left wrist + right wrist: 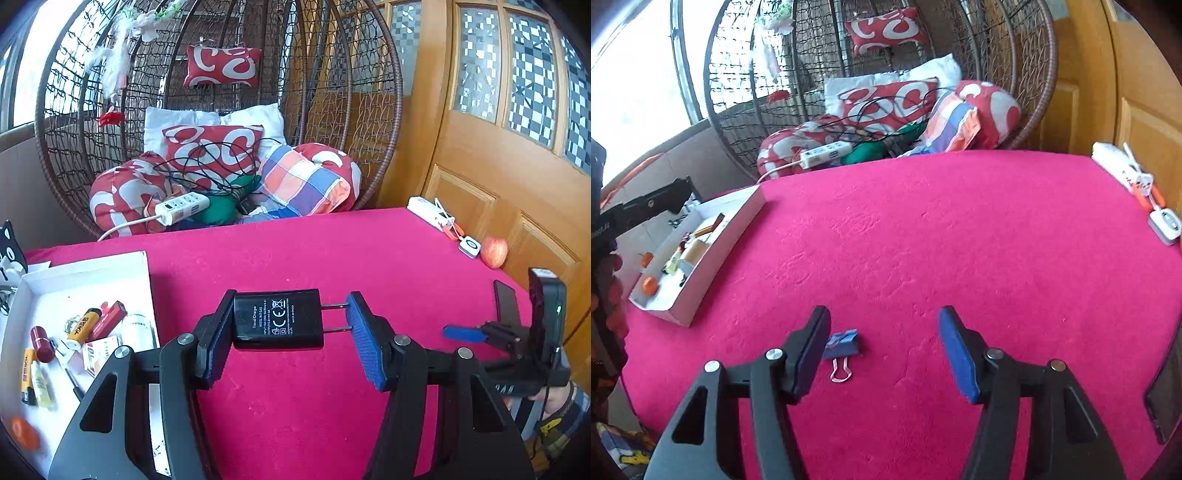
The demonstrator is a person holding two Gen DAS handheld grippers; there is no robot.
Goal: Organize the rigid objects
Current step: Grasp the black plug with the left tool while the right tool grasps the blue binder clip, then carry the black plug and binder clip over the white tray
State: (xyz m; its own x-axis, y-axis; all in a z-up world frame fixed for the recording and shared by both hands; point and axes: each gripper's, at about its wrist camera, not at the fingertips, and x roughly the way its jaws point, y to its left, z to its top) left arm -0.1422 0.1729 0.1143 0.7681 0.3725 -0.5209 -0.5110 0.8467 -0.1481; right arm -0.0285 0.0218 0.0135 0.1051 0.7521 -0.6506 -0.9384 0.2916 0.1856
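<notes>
Jaws of my left gripper (291, 339) are closed on a black travel charger (279, 319): the left pad presses its body and the two prongs touch the right blue pad. It hangs above the pink counter (332, 258), apart from the cloth as far as I can tell. To its left, just beside the gripper, lies the white tray (88, 266), whose near wall and right edge stand close to the left finger. Inside I see a yellow lighter (83, 325), a red lighter (107, 319) and a small dark red cylinder (41, 343), among other small things that I cannot name.

Jaws of my right gripper (884, 350) stand wide apart and hold nothing. A blue binder clip (842, 345) lies on the counter just beside the inner face of the left finger; I cannot tell if it touches. Ahead of both grippers the cloth is a broad open field up to the far edge, where the wicker chair (1034, 92) with cushions begins. At the right edge lie a white power strip (1115, 162) and a phone (1167, 398).
</notes>
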